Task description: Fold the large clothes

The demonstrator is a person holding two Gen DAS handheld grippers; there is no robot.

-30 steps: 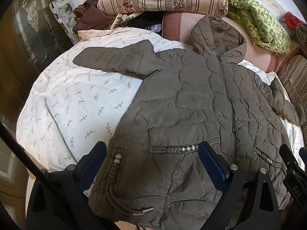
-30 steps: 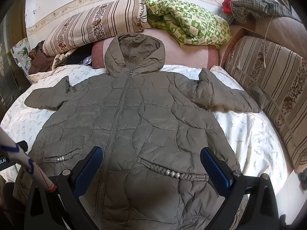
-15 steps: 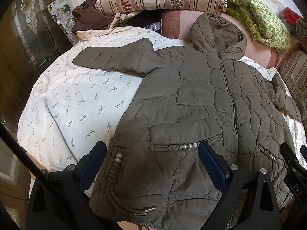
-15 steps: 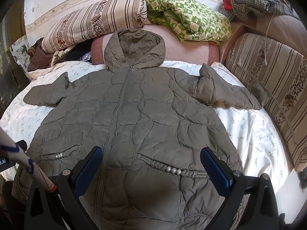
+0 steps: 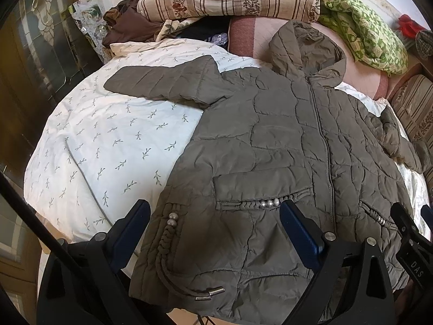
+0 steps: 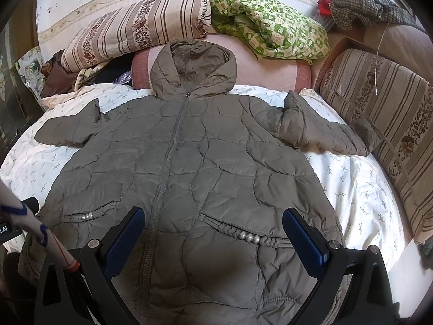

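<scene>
Olive jacket [image 6: 189, 168] beneath spread fingers [image 6: 124, 233]

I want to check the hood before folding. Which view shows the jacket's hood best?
The right wrist view: the hood faces the camera, centred and whole. The left wrist view shows it obliquely near the top.

The olive-green quilted hooded jacket [image 6: 205, 168] lies front up and spread flat on the white leaf-printed bed sheet [image 6: 360, 189], and everything else sits around it. Its hood rests against the pink bolster cushion [image 6: 265, 70] directly behind it. Behind the jacket and to the left, the striped floral pillow [image 6: 135, 29] lies on top of that bolster. Behind and to the right lies the crumpled green-and-white patterned blanket [image 6: 270, 29]. To the jacket's right stands the striped sofa cushion [image 6: 387, 124], with the jacket's sleeve end touching it. Far left of the jacket, behind its other sleeve, sits the heap of brown cloth [image 5: 127, 24].
</scene>
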